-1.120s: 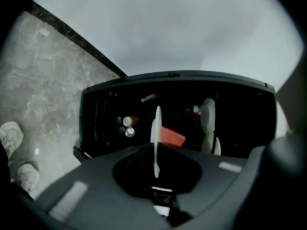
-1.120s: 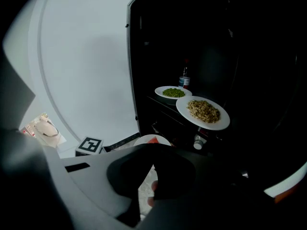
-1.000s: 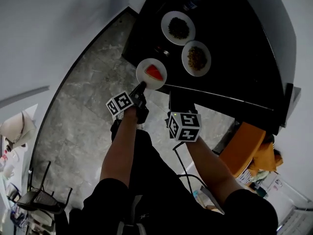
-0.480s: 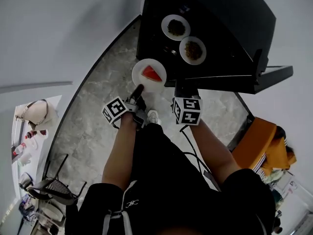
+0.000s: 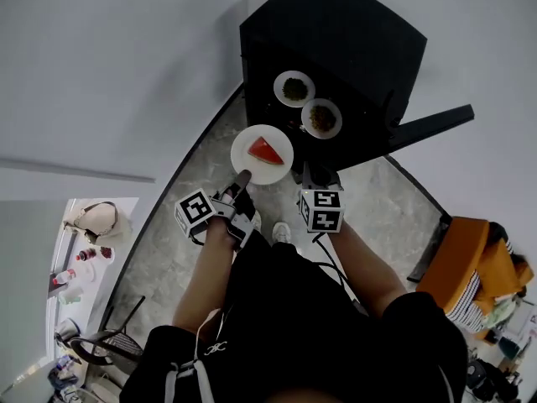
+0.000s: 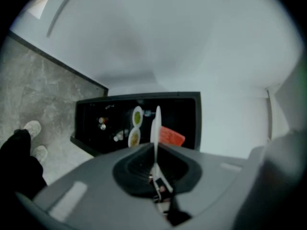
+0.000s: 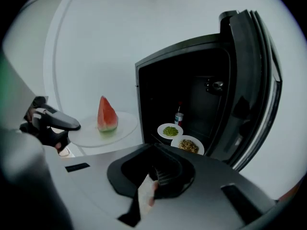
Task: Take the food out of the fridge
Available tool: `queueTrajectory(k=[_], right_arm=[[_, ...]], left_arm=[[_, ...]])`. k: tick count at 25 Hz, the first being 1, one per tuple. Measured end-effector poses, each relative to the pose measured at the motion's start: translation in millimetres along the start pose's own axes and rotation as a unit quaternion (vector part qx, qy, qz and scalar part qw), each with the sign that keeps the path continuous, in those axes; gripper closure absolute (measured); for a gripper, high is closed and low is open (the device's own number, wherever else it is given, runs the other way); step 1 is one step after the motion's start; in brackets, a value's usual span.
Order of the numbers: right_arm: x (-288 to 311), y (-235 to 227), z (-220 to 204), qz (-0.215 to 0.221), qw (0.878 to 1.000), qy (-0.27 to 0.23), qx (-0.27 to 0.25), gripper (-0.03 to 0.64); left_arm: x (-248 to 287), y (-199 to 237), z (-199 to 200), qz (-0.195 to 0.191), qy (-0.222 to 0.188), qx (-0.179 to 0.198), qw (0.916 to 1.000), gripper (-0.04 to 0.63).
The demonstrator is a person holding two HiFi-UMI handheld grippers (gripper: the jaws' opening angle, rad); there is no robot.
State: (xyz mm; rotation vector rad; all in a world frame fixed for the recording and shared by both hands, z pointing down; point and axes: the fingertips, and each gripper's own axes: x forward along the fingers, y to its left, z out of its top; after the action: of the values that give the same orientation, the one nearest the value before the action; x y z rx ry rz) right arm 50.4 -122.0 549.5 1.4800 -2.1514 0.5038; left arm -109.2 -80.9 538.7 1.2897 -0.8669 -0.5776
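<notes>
A small black fridge (image 5: 336, 49) stands open on the floor against the white wall. On its shelf sit a plate of green food (image 5: 294, 88) and a plate of brown food (image 5: 321, 117), with a small bottle (image 7: 179, 116) behind them. My left gripper (image 5: 242, 177) is shut on the rim of a white plate (image 5: 277, 166) carrying a watermelon slice (image 5: 264, 150), held level outside the fridge at its front left. In the left gripper view that plate (image 6: 156, 121) shows edge-on between the jaws. My right gripper (image 5: 315, 176) hovers before the fridge, jaws together and empty.
The fridge door (image 5: 430, 124) swings out to the right. A person in orange (image 5: 482, 267) sits at the lower right. A chair (image 5: 92, 342) and a cluttered ledge (image 5: 80, 254) are at the lower left. My shoes (image 5: 281, 232) stand on the grey marble floor.
Both grippers have risen and drawn back from the fridge. The left one carries the watermelon plate up and clear of the fridge. The fridge now looks smaller and farther.
</notes>
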Motion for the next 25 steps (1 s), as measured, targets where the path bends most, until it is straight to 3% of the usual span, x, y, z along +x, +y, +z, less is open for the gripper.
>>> queueTrajectory(k=[13,25], right_arm=[[-35,-5,46,-0.010,0.998,-0.055,0.040,0.623],[-52,-19,68,-0.039,0.994,-0.087,0.051,0.623]], left_arm=[[-1,-170,-9,-0.071,0.046,0.058,0.9947,0.581],[57,-222,3,-0.075,0.067,0.076,0.9920,0.575]])
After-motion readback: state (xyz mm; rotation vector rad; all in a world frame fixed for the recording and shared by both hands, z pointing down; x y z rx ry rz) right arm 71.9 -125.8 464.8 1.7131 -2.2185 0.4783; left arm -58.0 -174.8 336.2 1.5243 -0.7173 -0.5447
